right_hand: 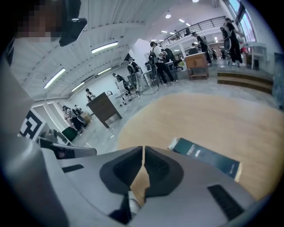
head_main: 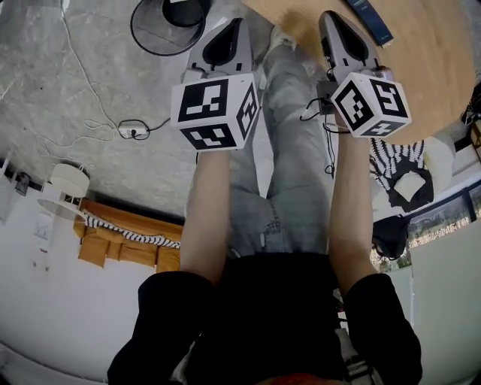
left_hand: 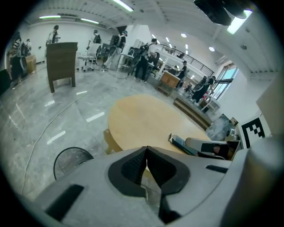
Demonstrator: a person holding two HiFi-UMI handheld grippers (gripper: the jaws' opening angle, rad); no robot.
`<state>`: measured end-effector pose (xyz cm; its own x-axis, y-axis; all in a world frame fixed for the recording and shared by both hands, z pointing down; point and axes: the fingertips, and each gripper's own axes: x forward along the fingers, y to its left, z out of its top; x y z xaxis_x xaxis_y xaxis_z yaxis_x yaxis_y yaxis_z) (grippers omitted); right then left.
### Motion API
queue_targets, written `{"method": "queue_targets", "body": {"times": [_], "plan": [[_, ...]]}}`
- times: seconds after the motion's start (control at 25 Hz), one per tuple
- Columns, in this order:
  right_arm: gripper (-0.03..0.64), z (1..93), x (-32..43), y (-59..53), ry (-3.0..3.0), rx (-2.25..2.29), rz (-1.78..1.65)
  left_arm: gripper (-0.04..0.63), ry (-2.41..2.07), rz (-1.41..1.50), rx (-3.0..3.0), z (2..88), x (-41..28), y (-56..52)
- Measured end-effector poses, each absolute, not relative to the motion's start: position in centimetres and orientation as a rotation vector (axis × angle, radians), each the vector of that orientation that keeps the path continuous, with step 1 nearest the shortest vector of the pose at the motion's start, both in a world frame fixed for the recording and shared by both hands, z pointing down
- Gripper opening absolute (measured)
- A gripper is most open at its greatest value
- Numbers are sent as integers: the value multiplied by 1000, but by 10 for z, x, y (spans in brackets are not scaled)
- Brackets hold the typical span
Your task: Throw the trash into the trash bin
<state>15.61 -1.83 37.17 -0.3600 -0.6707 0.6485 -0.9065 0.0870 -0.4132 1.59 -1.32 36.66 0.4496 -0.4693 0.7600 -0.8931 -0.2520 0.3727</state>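
A black wire trash bin (head_main: 169, 21) stands on the grey floor beyond my left gripper (head_main: 234, 26); in the left gripper view the bin (left_hand: 71, 162) lies low at the left. My left gripper (left_hand: 146, 149) is shut, its dark pads meeting with nothing between them. My right gripper (head_main: 331, 19) hangs over the edge of the round wooden table (head_main: 421, 53). It too is shut (right_hand: 143, 149) and holds nothing. No trash shows in either pair of jaws. Both grippers are held up side by side in front of the person's legs.
A dark book (right_hand: 204, 155) lies on the table (right_hand: 222, 115), also seen as the book (left_hand: 182, 144) from the left. A white cable and power strip (head_main: 131, 129) lie on the floor. A brown cabinet (left_hand: 62, 62) and several people stand far off.
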Motion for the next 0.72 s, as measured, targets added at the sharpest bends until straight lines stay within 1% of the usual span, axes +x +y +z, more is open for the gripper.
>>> {"method": "queue_targets", "body": {"times": [0.16, 0.24, 0.32, 0.36, 0.48, 0.72], "plan": [[18, 383, 199, -13, -1983, 1503, 878, 9, -1110, 665, 1907, 368, 52, -15], [27, 392, 219, -11, -1929, 1473, 803, 9, -1098, 662, 1907, 371, 68, -14], [151, 402, 236, -8, -1874, 1456, 781, 9, -1088, 663, 1913, 376, 79, -15], [179, 407, 241, -6, -1851, 1443, 777, 9, -1089, 672, 1911, 377, 82, -15], [202, 420, 262, 3, -1800, 1353, 732, 9, -1097, 688, 1889, 382, 101, -12], [221, 444, 294, 10, -1743, 1156, 591, 9, -1067, 694, 1885, 394, 138, -9]]}}
